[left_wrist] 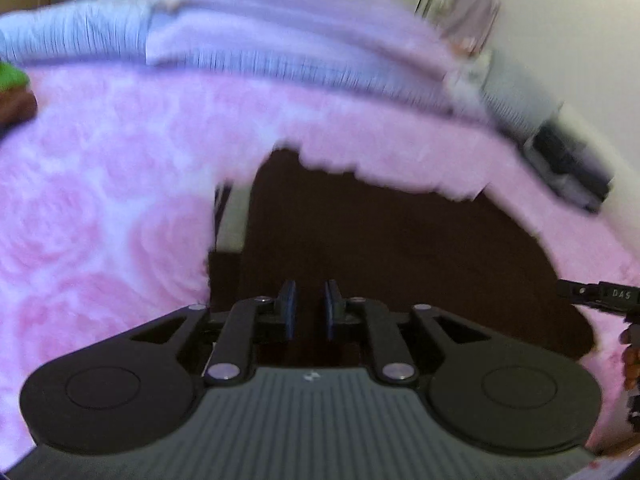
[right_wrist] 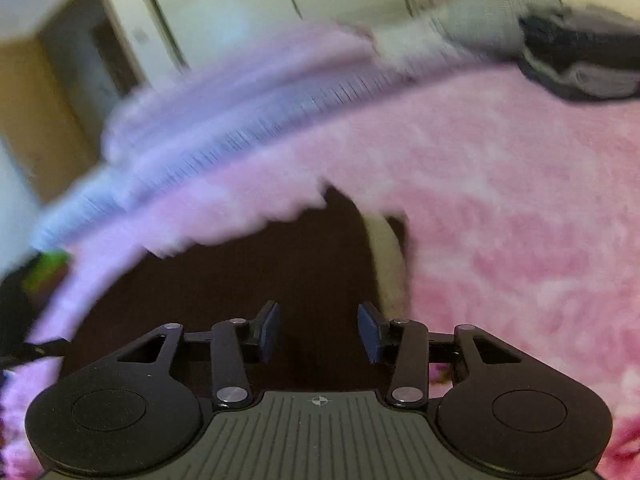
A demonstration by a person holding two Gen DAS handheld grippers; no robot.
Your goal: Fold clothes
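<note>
Both views are smeared by motion. A dark brown cloth (left_wrist: 380, 232) (right_wrist: 240, 276) lies flat on a fluffy pink rose-patterned blanket (left_wrist: 100, 200) (right_wrist: 500, 220), with a pale strip (left_wrist: 230, 216) (right_wrist: 386, 256) at one side of it. My left gripper (left_wrist: 310, 308) hovers over the cloth's near part, its blue pads a narrow gap apart with nothing between them. My right gripper (right_wrist: 318, 330) hangs over the same cloth, wide open and empty. Part of the right gripper (left_wrist: 600, 294) and a hand (left_wrist: 630, 354) show at the left wrist view's right edge.
A lavender-grey ribbed garment (left_wrist: 260, 52) (right_wrist: 224, 128) lies along the blanket's far edge. Dark grey folded clothes (left_wrist: 568, 168) (right_wrist: 580, 64) sit at the far right. Something green (left_wrist: 12, 76) (right_wrist: 46, 268) is at the left. Pale cupboard doors (right_wrist: 224, 12) stand behind.
</note>
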